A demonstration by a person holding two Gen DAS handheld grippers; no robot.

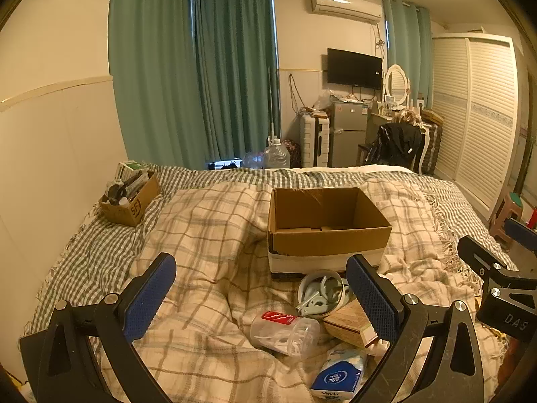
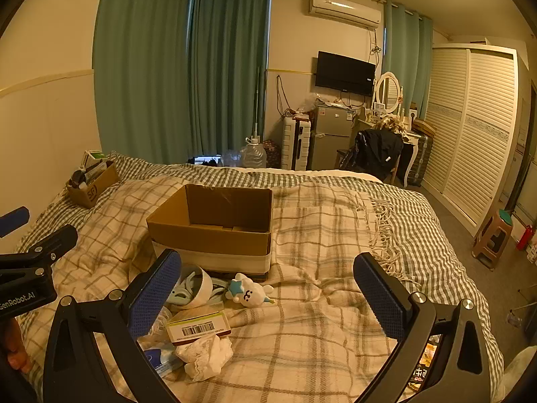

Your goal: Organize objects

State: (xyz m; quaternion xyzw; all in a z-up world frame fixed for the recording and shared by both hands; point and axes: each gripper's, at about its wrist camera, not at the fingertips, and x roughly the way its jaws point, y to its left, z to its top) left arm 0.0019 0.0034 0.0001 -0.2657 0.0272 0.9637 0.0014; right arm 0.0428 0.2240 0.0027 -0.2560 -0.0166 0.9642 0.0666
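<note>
Both tools hang with fingers spread wide and empty, the left tool (image 1: pixel 261 302) and right tool (image 2: pixel 268 297) over the clutter at the bed's (image 2: pixel 335 319) near edge, just before the empty cardboard box (image 2: pixel 214 231). The soft blanket could give underneath, so the clear jar (image 1: pixel 285 334) may roll from a pinch, or the crumpled tissue (image 2: pixel 204 352) may snag along with its neighbour.

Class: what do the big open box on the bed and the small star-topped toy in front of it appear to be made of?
Open box: corrugated cardboard, matte brown, with creased walls and a pale band around its base. Toy: probably plush fabric, white and soft-edged, with a blue star; too small to see the texture.
</note>
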